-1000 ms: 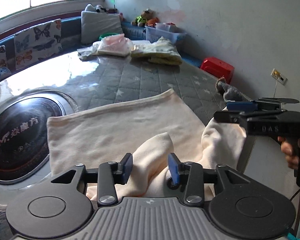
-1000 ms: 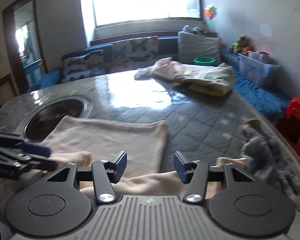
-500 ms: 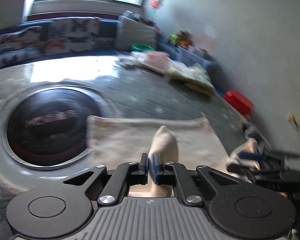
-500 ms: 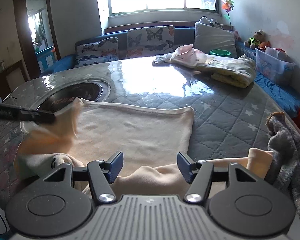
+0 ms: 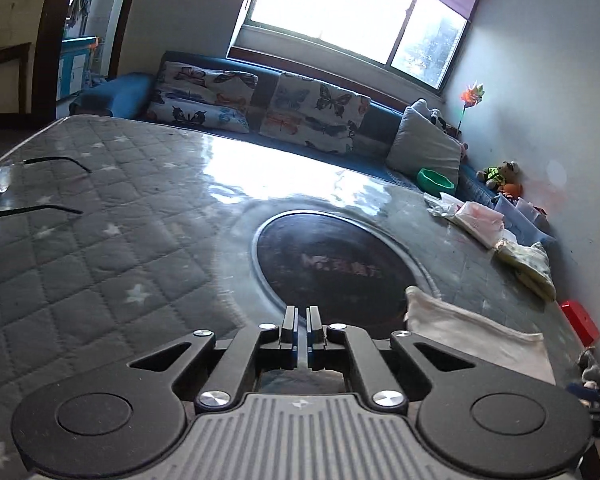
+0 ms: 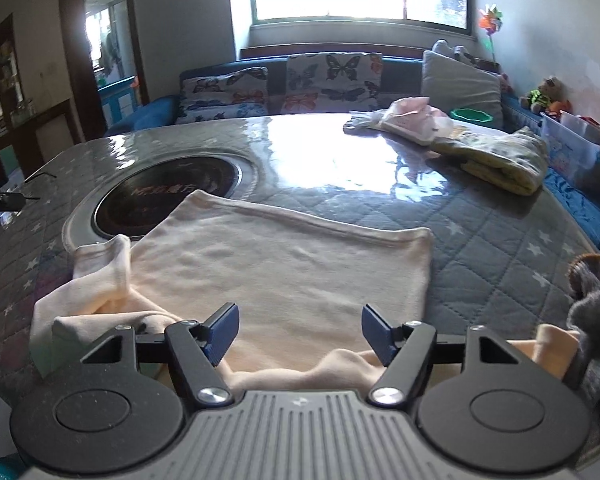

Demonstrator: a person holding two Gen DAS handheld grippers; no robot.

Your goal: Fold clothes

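soft, light cream garment spread flat on the quilted counter, best pinched at a sleeve or hem corner; left tongs clenched on nothing, right tongs opening above the near edge.

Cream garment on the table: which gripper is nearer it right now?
Right. The right gripper hangs directly over the cream garment, jaws opening, nothing pinched. The left gripper is shut, off to the garment's side over the dark round inset.
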